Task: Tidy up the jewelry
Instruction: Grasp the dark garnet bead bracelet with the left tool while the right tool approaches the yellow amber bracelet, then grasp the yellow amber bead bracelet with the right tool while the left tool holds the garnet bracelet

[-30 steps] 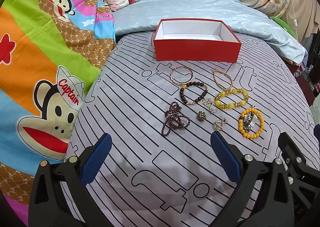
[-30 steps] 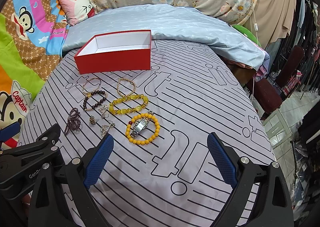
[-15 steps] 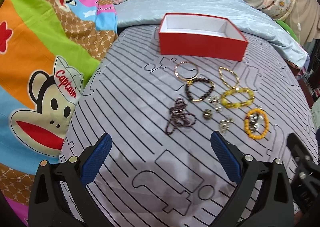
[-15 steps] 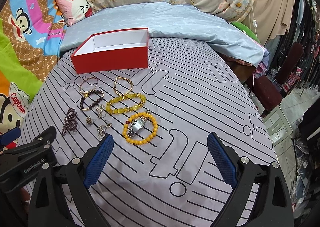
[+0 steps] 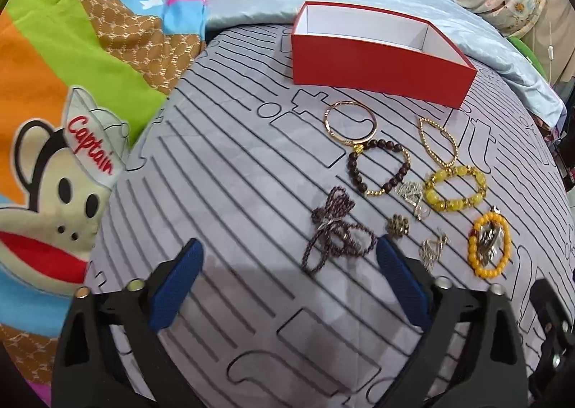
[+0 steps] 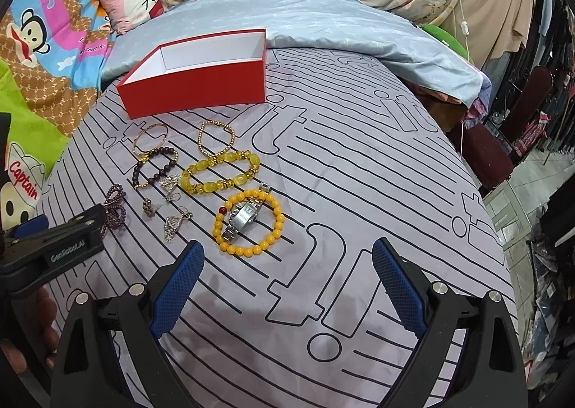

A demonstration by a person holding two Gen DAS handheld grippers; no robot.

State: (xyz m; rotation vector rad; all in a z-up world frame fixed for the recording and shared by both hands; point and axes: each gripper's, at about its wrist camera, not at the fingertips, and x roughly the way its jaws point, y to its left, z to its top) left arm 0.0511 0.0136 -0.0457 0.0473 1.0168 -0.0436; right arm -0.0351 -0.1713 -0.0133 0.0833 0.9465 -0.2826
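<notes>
Jewelry lies loose on the striped bed (image 6: 359,163), in front of the empty red box (image 5: 377,73). The purple bead strand (image 5: 332,232), nearest the left gripper (image 5: 287,285), is light, limp and tangle-prone; take it at its knotted middle. Left jaws closing, nothing between them; right gripper (image 6: 287,285) spread, empty.

The left gripper (image 5: 287,275) has come down and forward over the bed (image 5: 222,170), so the purple beads (image 5: 332,232) that lay well ahead of it at 12 o'clock now sit just off its right finger (image 5: 399,275) at 1 o'clock; its jaws, wide before, are closing with nothing between them. The right gripper (image 6: 287,278) has sunk a little toward the orange bracelet (image 6: 248,223), now nearer at its 11 o'clock. In the right view the left gripper's arm at 9 o'clock now covers part of the purple beads.
</notes>
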